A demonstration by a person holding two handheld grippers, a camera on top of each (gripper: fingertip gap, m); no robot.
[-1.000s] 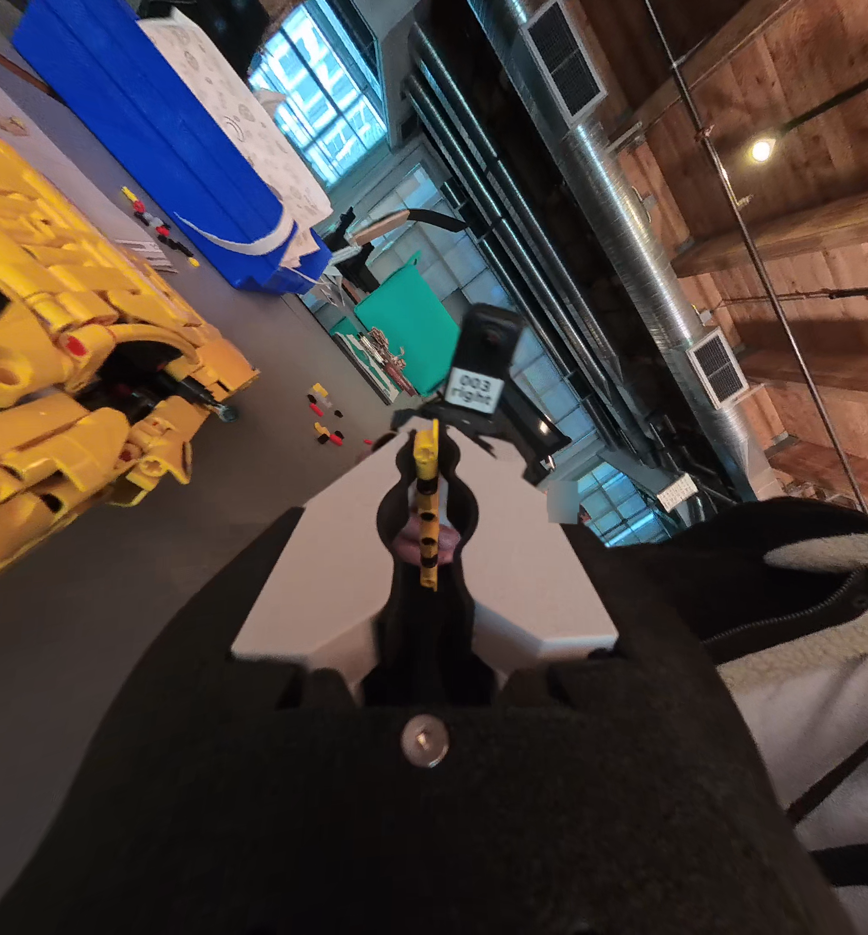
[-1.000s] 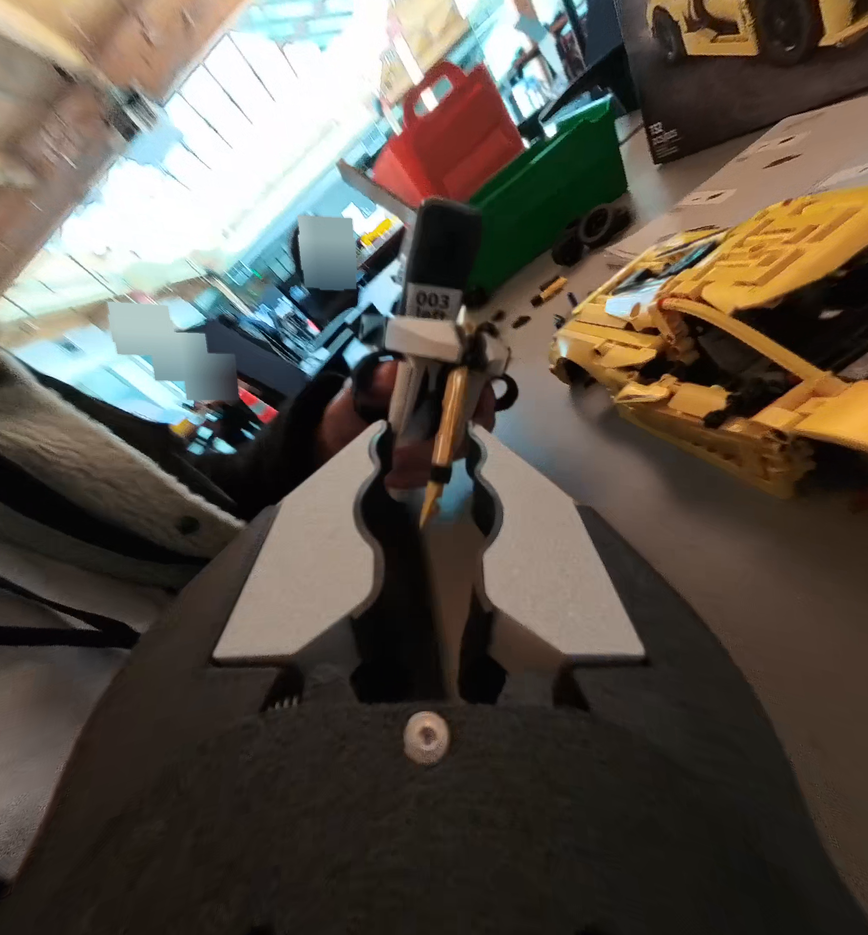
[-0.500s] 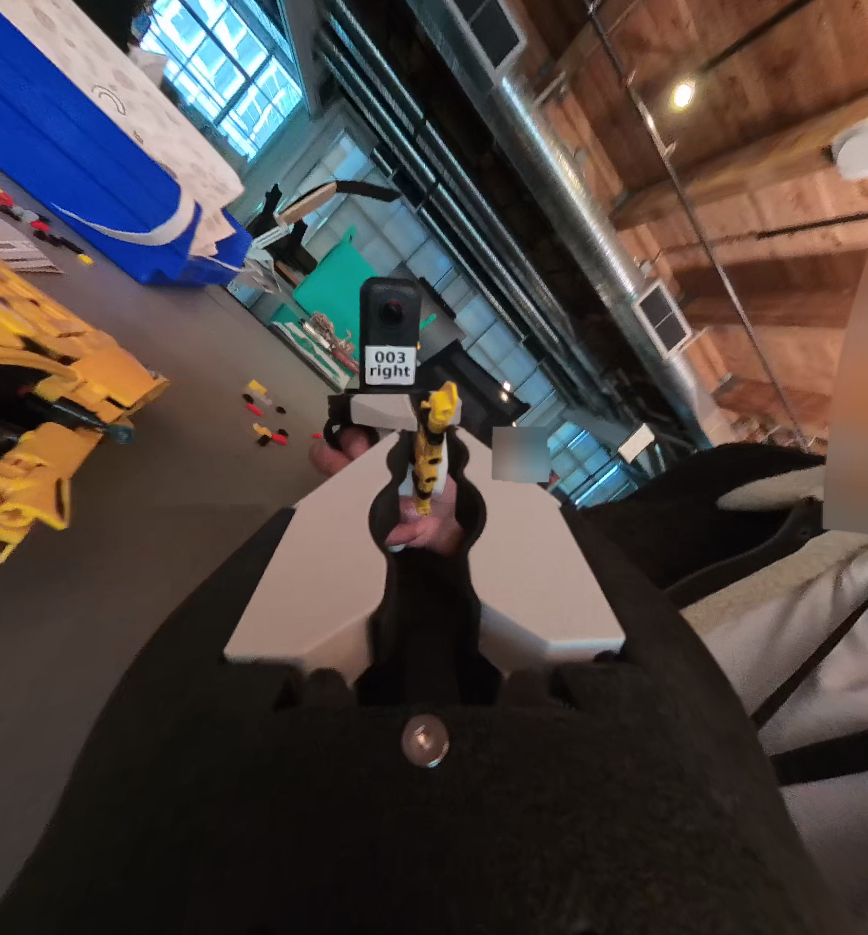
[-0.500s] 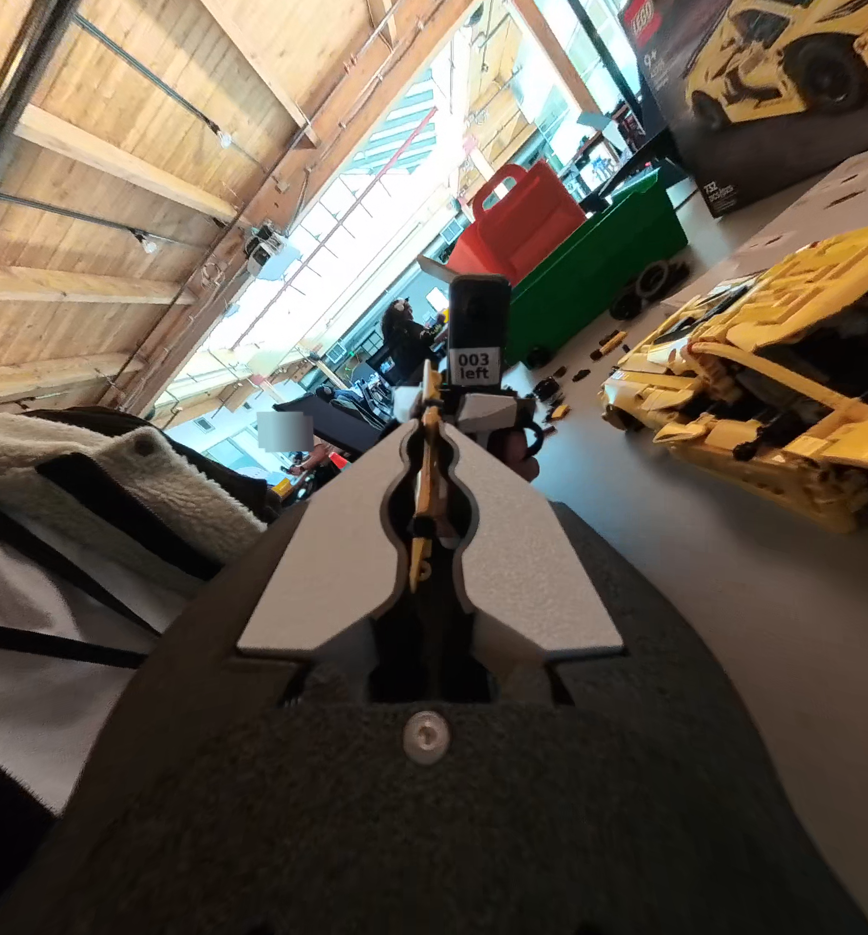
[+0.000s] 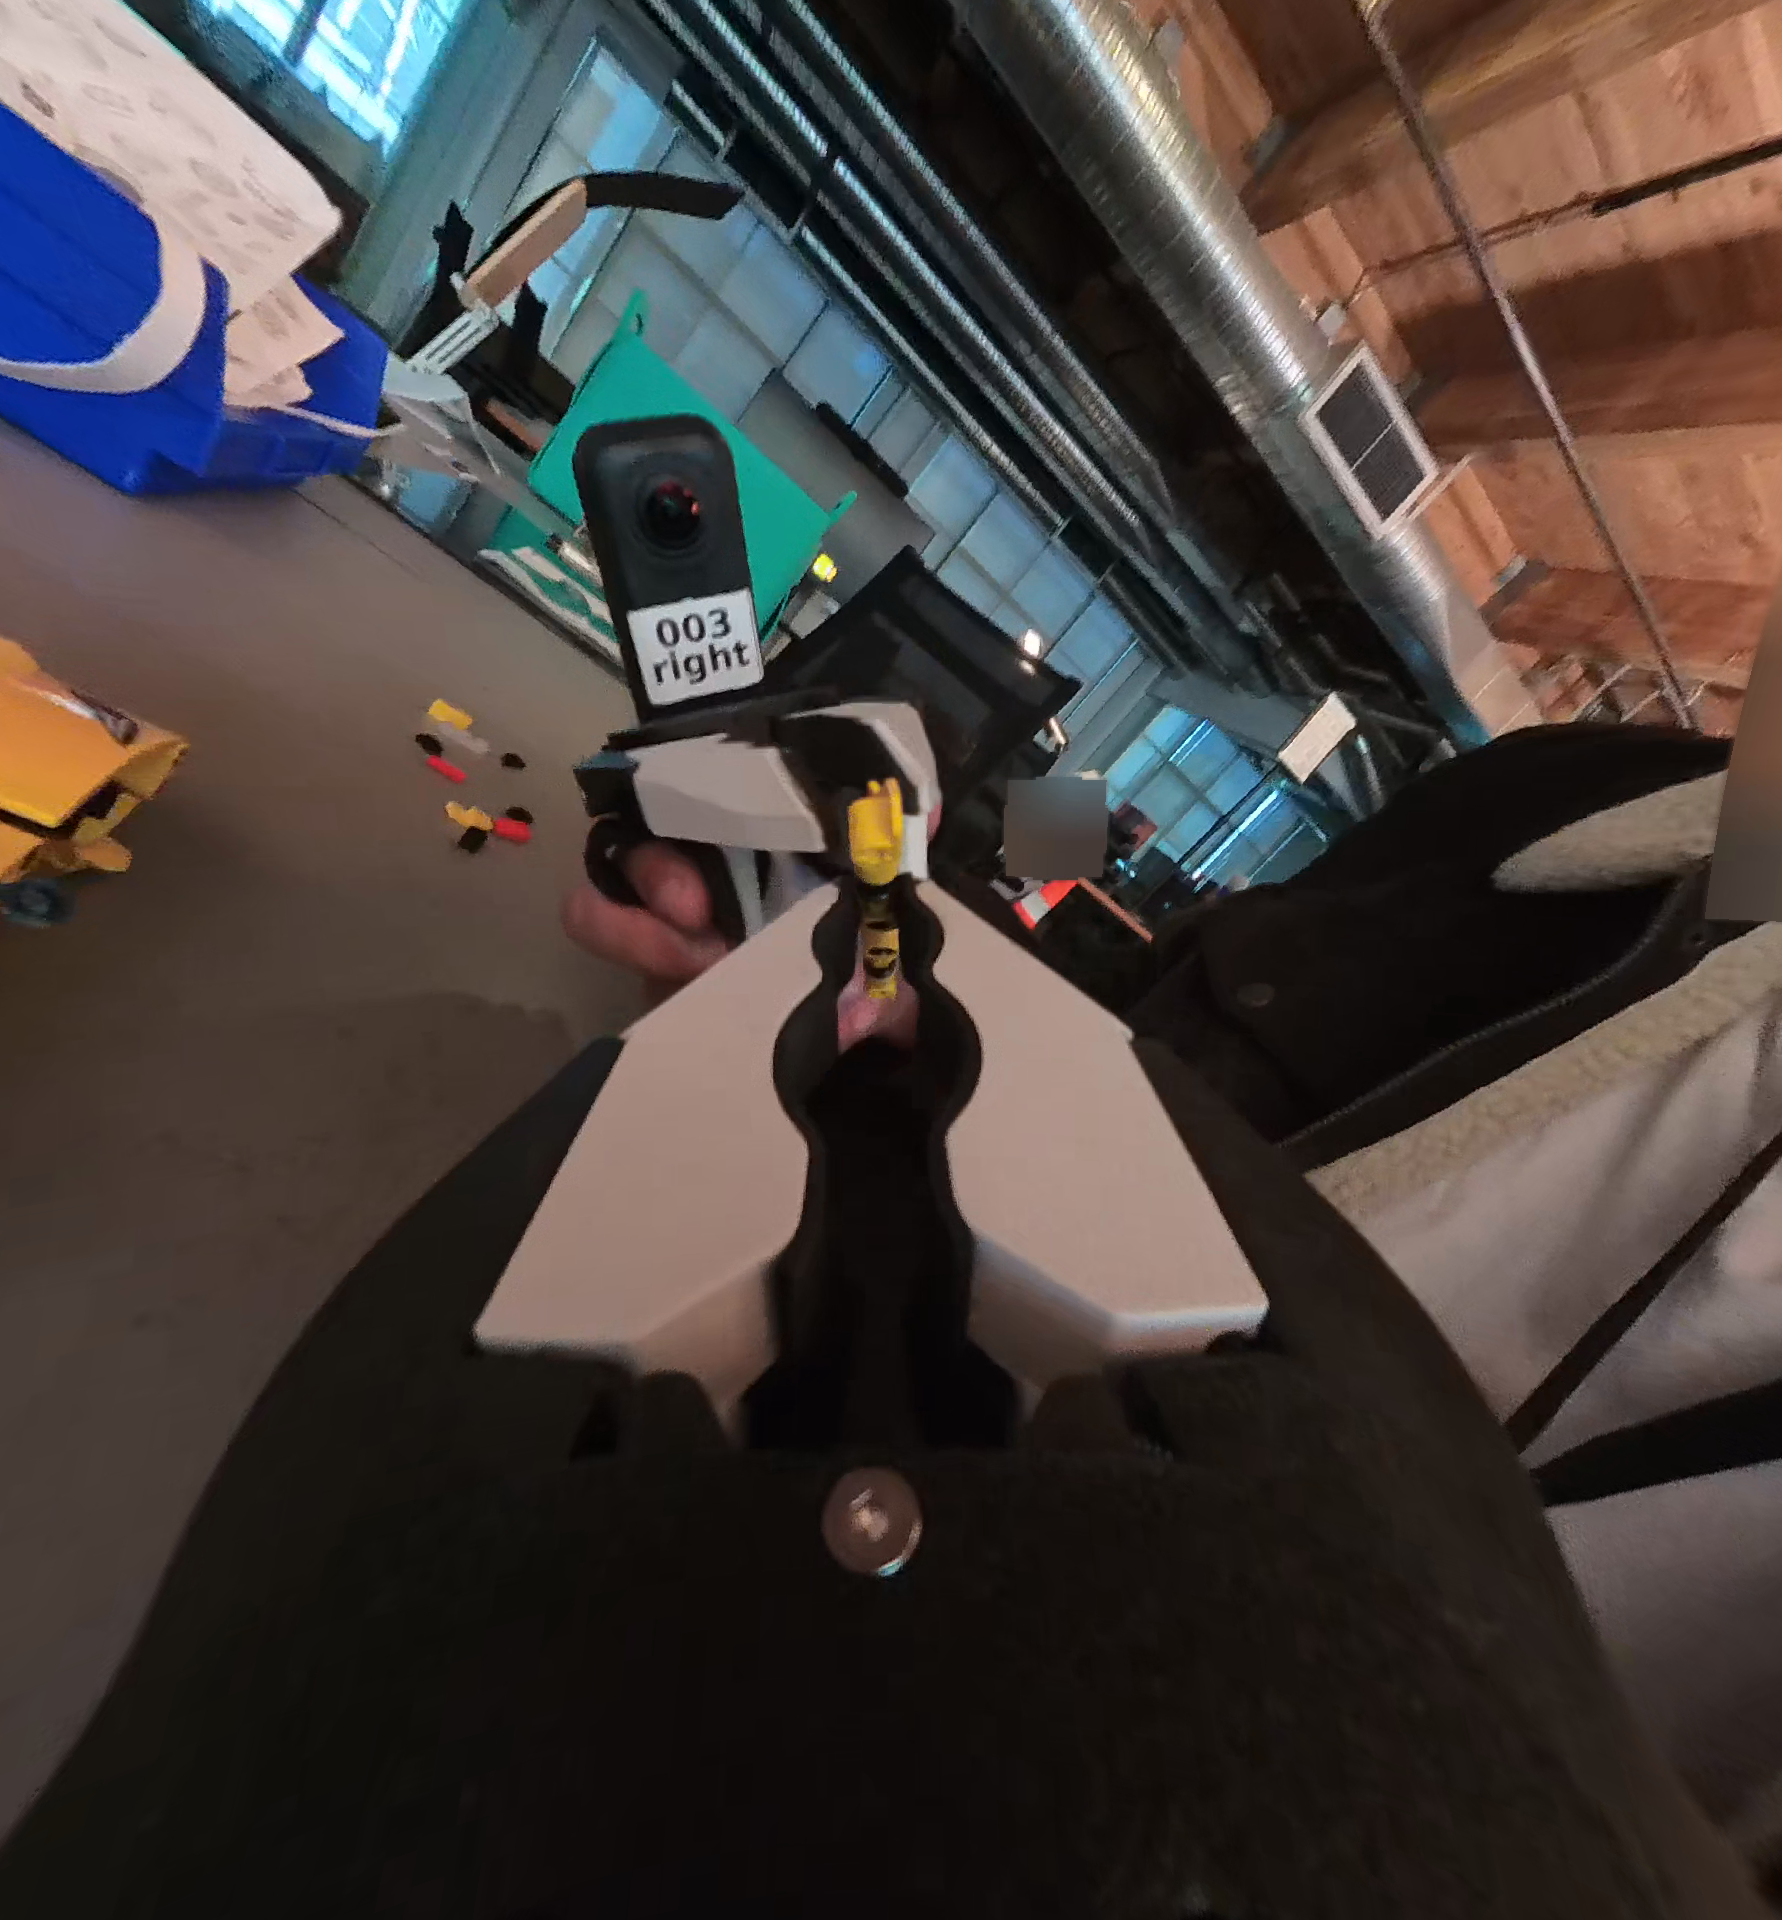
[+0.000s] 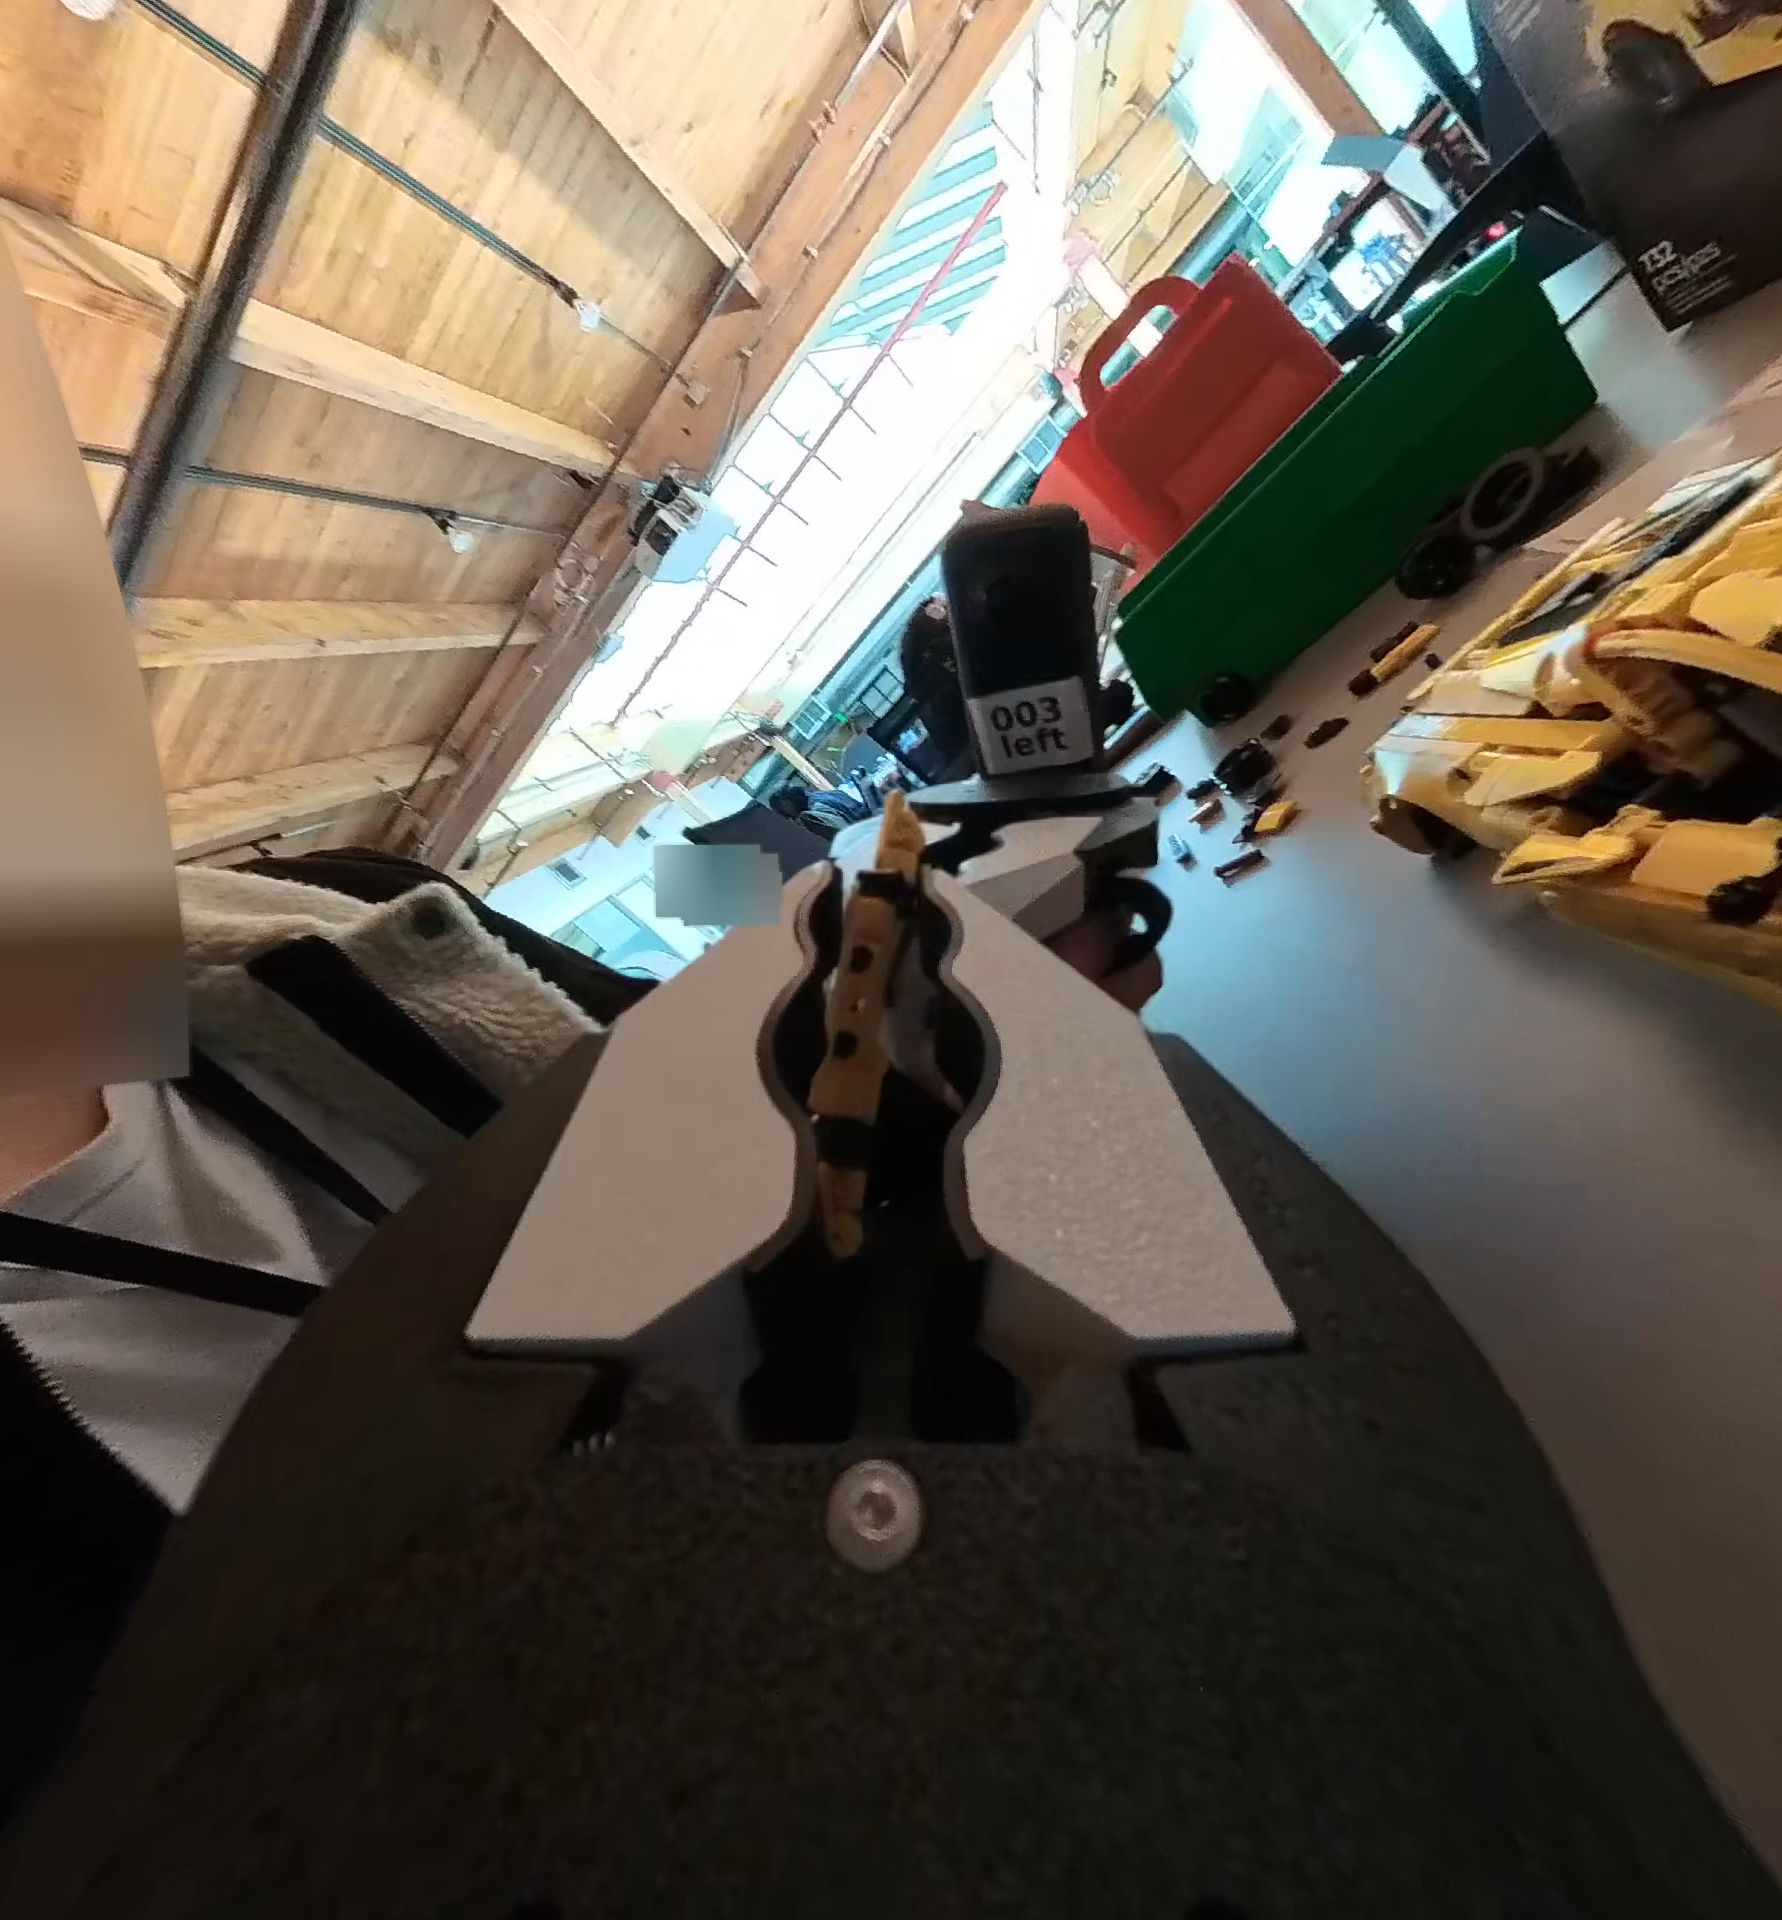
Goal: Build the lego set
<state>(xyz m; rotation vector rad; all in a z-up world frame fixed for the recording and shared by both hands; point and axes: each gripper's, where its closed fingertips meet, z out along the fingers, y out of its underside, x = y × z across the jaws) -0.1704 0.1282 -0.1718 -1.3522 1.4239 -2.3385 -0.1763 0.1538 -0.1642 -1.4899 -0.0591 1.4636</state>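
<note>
Right gripper [image 6: 882, 904]: fingers were closed on a slim yellow beam with black pins [image 6: 859, 1029], which ran lengthwise down the slot between them, its tip poking out past the fingertips.
Left gripper [image 5: 882, 925]: fingers were drawn nearly together around the far end of the same yellow-and-black piece [image 5: 879, 904]; whether they truly clamped it or only framed it could not be told.
Between the grippers: the two tools faced each other tip to tip above the table, the beam bridging them; a yellow connector sat at the end nearest the right tool.
Hand: the person's hand [image 5: 648, 904] gripped the right tool's handle just beyond the left fingertips.
Loose parts: small yellow, red and black pieces [image 5: 471, 790] lay scattered on the grey table [image 5: 191, 1039], beyond and left of the left gripper.
Car model: the yellow lego car [image 6: 1635, 790] stood well right of the right gripper, body largely built, dark gaps open in its side.
Farther off: black wheels [image 6: 1469, 530] lay unmounted beside a green bin [image 6: 1386, 447].
Progress: judged well advanced; this subassembly, the wheels and the loose parts remained to be fitted.
</note>
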